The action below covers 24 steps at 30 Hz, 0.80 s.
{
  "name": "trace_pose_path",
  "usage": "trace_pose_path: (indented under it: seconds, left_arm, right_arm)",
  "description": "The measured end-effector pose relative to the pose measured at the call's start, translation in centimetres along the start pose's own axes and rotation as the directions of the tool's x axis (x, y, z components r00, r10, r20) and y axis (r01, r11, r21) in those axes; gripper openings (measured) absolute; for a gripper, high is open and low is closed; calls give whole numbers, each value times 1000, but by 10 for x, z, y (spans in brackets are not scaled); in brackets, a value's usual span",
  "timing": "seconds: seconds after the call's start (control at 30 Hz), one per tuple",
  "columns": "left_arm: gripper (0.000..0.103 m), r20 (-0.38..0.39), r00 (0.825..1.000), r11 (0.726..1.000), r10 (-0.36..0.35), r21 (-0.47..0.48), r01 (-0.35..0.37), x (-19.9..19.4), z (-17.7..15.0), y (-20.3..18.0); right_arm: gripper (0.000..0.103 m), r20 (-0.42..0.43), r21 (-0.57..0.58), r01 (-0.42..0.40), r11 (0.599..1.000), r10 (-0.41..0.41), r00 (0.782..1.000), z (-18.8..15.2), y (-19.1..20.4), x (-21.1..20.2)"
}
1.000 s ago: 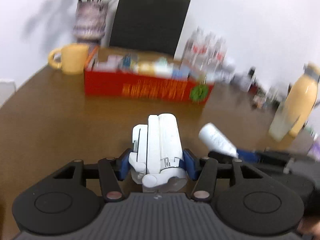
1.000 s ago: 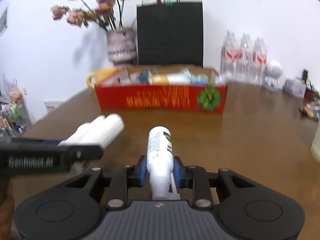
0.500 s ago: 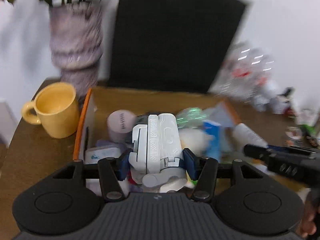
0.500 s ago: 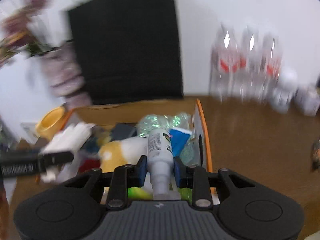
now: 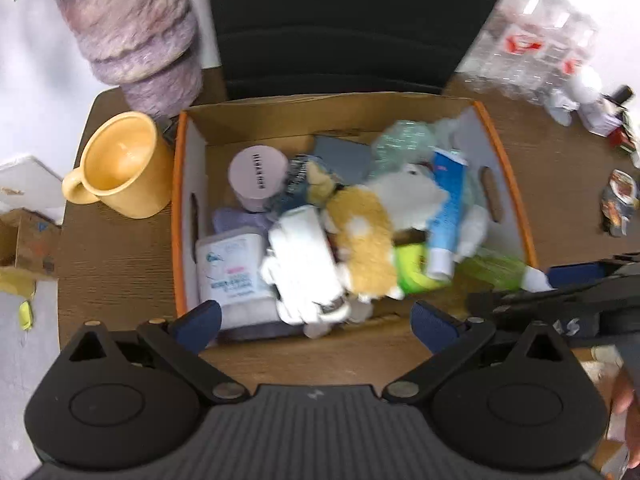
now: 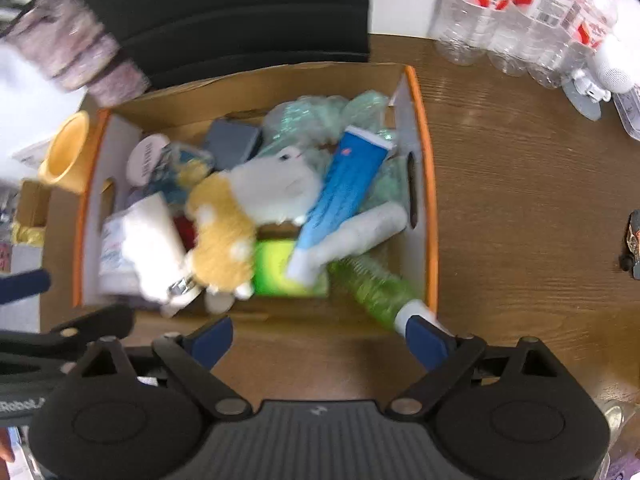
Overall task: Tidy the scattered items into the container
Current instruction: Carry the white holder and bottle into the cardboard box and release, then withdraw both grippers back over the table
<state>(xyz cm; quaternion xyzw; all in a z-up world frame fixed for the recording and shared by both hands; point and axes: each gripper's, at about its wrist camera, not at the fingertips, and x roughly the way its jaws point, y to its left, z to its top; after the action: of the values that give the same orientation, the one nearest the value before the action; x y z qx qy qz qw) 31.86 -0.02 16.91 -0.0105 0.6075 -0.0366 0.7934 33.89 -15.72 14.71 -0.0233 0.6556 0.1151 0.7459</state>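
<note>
The orange-rimmed cardboard box (image 5: 179,216) (image 6: 424,184) lies below both grippers, full of items. My left gripper (image 5: 316,322) is open and empty above its near edge. The white folded gadget (image 5: 306,264) (image 6: 154,244) lies inside at the left, on a tissue pack (image 5: 230,264). My right gripper (image 6: 318,338) is open and empty. The white tube (image 6: 360,232) lies inside at the right, beside a blue toothpaste tube (image 6: 340,196) (image 5: 446,208). A white and yellow plush toy (image 5: 364,240) (image 6: 240,216) fills the middle. The right gripper also shows in the left wrist view (image 5: 568,292).
A yellow mug (image 5: 120,164) and a purple vase (image 5: 136,28) stand left of the box, a black bag (image 5: 340,20) behind it. Water bottles (image 6: 520,12) and small items stand at the right on the brown table (image 6: 520,200).
Both grippers opened over the box. The white gadget dropped from the left gripper and the white tube from the right gripper; both now lie in the box.
</note>
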Motion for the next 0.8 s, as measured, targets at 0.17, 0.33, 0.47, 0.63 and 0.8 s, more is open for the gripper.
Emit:
trace_pose_path:
  seconds: [0.17,0.33,0.47,0.63,0.8]
  left_arm:
    - [103,24,1000,1000,1,15,-2,-24,-22,-11]
    - [103,67,998,1000,9,12,-10,-51,-38,-19]
    - [103,98,995,1000,5,-2,-5,-68,-54,-22]
    - [103,133,991,1000,-7,-7,8,-82,-77,-25]
    - [103,233,972,1000,10,-4,-9,-88,-113,-26]
  right_arm:
    - [94,-18,-32,39,999,-40,999,-14,8,-17]
    - [94,14,-31,49,998,-49,999,-37,10,-42]
    - [94,48,-33,49,998,-48,998,-55,10,-58]
    - [94,82,-31,45,999,-42,996,-78,9,-73]
    - [102,213,-18,46,999,-41,976,-119,7,-77]
